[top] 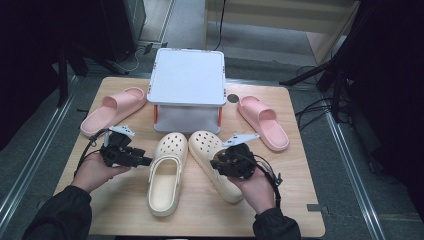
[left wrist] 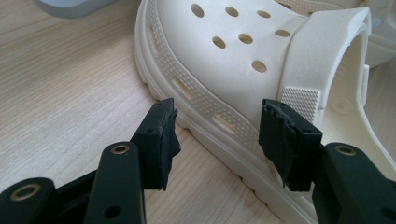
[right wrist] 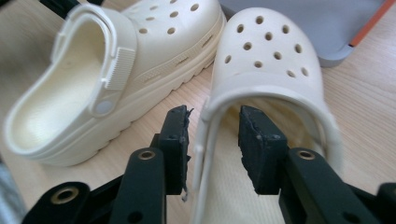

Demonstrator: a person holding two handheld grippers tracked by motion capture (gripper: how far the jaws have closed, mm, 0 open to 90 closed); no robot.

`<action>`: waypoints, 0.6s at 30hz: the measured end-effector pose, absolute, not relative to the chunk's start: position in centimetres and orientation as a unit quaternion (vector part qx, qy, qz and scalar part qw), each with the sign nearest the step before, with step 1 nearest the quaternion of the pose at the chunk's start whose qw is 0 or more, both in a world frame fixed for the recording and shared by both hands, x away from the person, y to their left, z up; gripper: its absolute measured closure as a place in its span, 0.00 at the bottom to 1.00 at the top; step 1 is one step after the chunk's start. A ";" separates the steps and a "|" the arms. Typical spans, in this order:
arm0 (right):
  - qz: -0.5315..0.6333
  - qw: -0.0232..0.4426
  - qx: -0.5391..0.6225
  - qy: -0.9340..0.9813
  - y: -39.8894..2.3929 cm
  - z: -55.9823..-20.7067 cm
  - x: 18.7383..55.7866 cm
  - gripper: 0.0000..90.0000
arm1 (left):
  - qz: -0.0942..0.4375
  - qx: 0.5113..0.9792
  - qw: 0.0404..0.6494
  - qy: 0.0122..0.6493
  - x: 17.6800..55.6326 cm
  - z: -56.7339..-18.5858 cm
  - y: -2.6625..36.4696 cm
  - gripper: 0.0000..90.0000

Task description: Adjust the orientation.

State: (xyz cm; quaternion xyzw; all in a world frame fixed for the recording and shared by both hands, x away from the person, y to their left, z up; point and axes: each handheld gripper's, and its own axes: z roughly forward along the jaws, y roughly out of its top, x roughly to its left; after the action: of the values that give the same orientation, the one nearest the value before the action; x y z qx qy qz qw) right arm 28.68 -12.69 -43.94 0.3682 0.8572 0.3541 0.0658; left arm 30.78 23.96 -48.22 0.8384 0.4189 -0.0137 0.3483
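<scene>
While my right gripper [right wrist: 212, 144] straddles the right clog's [top: 216, 162] side wall (jaws parted, pads off it), that clog lies just before the white stand [top: 187, 90], toe toward it. My left gripper [left wrist: 217, 140] gapes empty beside the left clog [top: 167, 172].

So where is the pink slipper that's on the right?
In the high view, the right-hand pink foam slide sandal lies near the wooden table's right edge, apart from the cream clog with holes and right of the white two-tier stand.
</scene>
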 end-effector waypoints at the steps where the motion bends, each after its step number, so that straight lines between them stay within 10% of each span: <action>1: 0.358 0.061 0.369 0.855 -13.2 -43.7 28.7 0.74 | -0.013 0.838 0.348 0.419 30.7 -48.2 24.0 0.51; 18: 0.301 0.094 0.401 0.860 -18.7 -46.9 34.7 0.87 | -0.011 0.834 0.327 0.444 30.6 -49.5 23.7 0.72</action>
State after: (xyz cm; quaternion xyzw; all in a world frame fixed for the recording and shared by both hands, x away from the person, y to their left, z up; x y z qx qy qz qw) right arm 34.72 -18.65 -46.93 0.4010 0.8602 0.3010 0.0937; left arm 30.55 23.70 -49.51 0.8342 0.4442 -0.0111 0.3266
